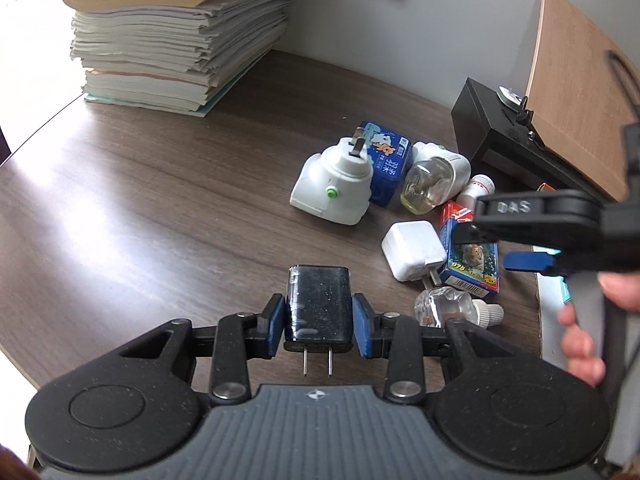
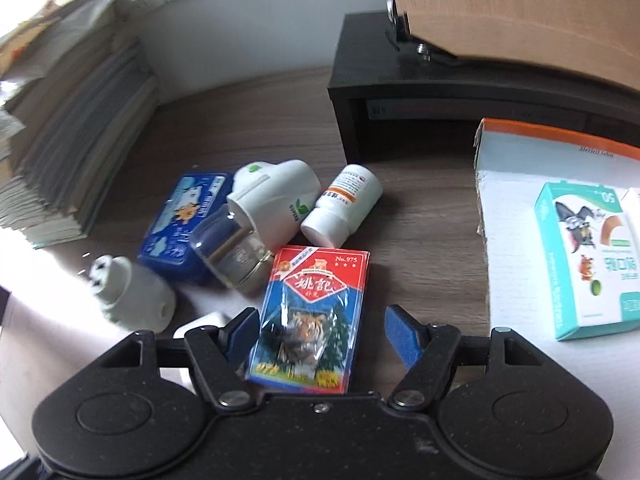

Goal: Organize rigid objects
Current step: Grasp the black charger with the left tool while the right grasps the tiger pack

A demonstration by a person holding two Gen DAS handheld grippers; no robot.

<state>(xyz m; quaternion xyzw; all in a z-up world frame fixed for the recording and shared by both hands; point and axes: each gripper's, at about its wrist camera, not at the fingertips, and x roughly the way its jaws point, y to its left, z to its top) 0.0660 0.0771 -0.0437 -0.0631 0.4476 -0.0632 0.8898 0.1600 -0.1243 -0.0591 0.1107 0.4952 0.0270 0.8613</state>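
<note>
My left gripper (image 1: 319, 326) is shut on a black charger plug (image 1: 318, 308), prongs toward the camera, held above the wooden desk (image 1: 160, 200). My right gripper (image 2: 320, 334) is open, its jaws on either side of a card pack with a tiger picture (image 2: 316, 312) lying on the desk; I cannot tell if they touch it. The right gripper also shows in the left wrist view (image 1: 532, 220), over the same pack (image 1: 472, 264). A white charger cube (image 1: 414, 250) lies beside the pack.
White plug-in devices (image 1: 334, 184) (image 2: 276, 200), a blue tin (image 2: 184, 224), a white pill bottle (image 2: 344, 204) and a clear bottle (image 1: 444, 306) lie clustered. A paper stack (image 1: 176, 32) is back left, a black stand (image 2: 440, 92) back right, a white box (image 2: 516, 240) holding a teal carton (image 2: 588, 260) on the right.
</note>
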